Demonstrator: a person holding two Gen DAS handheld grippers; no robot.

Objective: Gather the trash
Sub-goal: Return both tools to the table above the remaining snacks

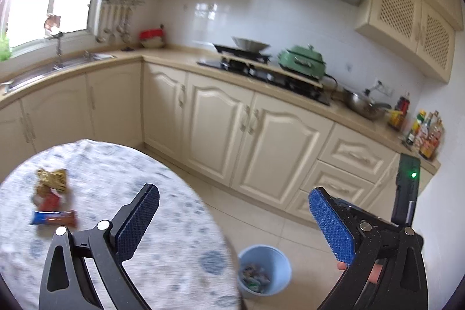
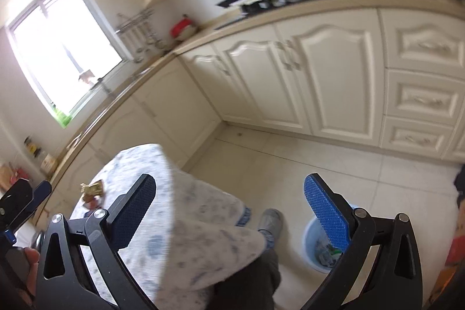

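Left gripper [image 1: 234, 218]: jaws spread wide, nothing between the 2 blue pads [image 1: 139, 221]. It hangs above the near edge of the round counter [image 1: 122, 182], which carries a blue-and-white patterned cloth.

Right gripper [image 2: 229, 208]: jaws likewise wide apart and empty. It is held over the floor [image 2: 305, 161] beside the cloth-covered counter [image 2: 186, 225], with its right pad in front of the bin [image 2: 310, 249].

Trash on the counter: 3 wrappers lie close together on the far left part of the cloth, well apart from either gripper. These are a crumpled gold wrapper [image 1: 52, 177], a red wrapper [image 1: 49, 201] just below it, and a blue-and-brown bar wrapper [image 1: 53, 218] nearest the camera. Whether they touch each other cannot be told through the motion blur.

Trash in the bin: the light-blue bin [image 1: 263, 270] stands upright on the tiled floor just beside the counter's edge and holds a pile of mixed wrappers [image 1: 254, 276].

Surroundings: cream cabinets [image 1: 250, 132] run along the walls, with a stove [image 1: 261, 69] and a green appliance [image 1: 302, 61] on the worktop. A person's grey shoe [image 2: 270, 221] rests on the floor between counter and bin.
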